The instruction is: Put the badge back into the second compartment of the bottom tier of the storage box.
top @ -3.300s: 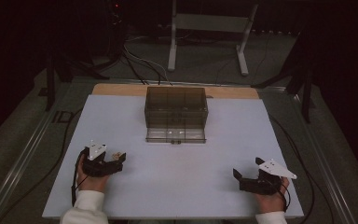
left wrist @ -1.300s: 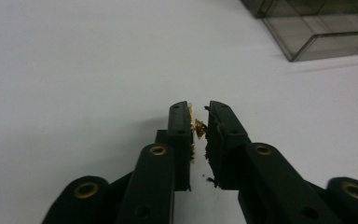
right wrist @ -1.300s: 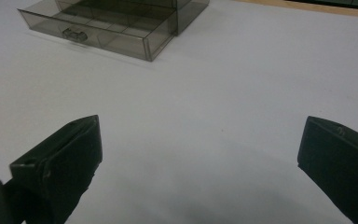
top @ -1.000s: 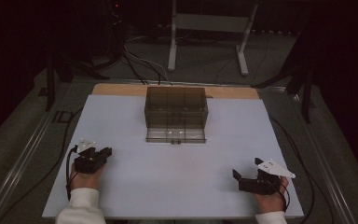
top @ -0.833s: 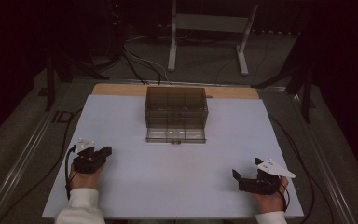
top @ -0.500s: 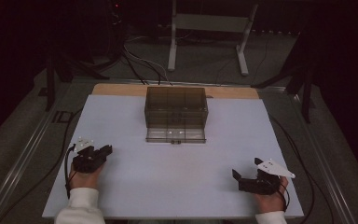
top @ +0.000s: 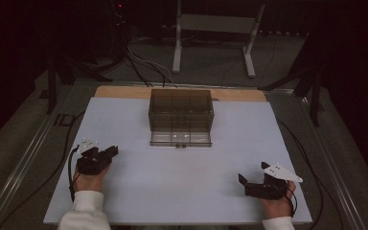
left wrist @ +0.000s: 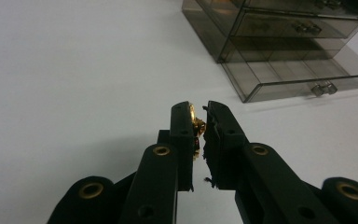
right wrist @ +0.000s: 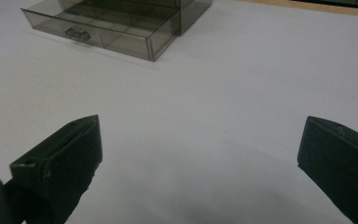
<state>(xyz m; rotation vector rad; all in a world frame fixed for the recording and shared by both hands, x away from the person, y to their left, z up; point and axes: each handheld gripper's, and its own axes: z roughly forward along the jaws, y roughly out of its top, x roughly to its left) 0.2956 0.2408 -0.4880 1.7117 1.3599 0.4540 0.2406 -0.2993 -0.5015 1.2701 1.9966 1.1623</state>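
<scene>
White tabletop (top: 182,191) – smoky drawer box (top: 181,112) | dark room – cabled floor (top: 143,67)

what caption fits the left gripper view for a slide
Left gripper shut on a small gold trinket, aimed toward the smoky drawer box with its bottom drawer open.

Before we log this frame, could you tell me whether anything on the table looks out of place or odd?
Little stands out. The smoky drawer box has its bottom drawer pulled out and apparently empty. The left gripper pinches a small gold item, too hidden to identify. The right gripper is open, holding nothing.
</scene>
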